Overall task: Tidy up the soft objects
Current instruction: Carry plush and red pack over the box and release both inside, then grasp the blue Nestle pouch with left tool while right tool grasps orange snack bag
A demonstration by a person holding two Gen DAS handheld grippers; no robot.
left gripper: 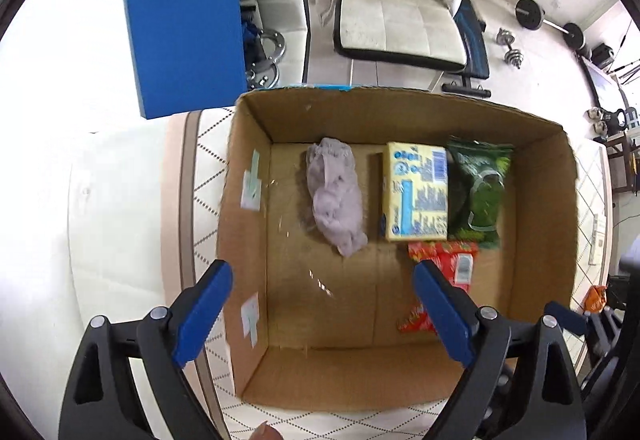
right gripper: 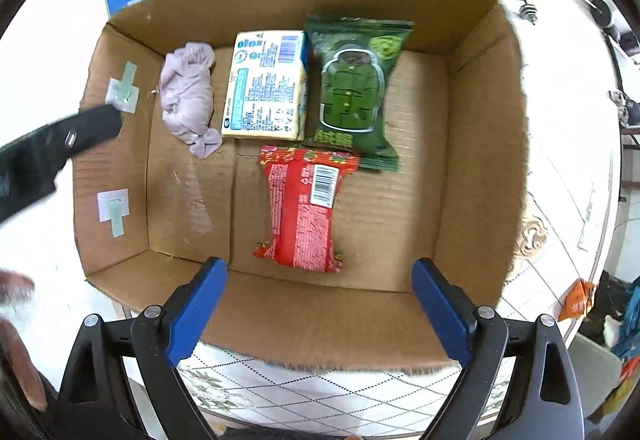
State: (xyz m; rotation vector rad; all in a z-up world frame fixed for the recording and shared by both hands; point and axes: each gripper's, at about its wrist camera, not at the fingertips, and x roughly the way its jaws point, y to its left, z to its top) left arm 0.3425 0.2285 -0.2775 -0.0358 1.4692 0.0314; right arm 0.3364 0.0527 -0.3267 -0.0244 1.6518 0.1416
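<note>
An open brown cardboard box (right gripper: 480,144) is sitting on the bench (right gripper: 320,388), which is wearing a white diamond-patterned cloth. Four things are lying on its floor: a crumpled lilac cloth bundle (right gripper: 188,100) at the far left, a pale yellow printed packet (right gripper: 266,86) just right of it, a dark green wipes pack (right gripper: 352,88) touching that packet's right side, and a red foil pack (right gripper: 306,206) nearer, its far end touching the green one. The left claw (left gripper: 322,314) and the right claw (right gripper: 318,310) are both hovering wide open over the near rim, gripping nothing.
</note>
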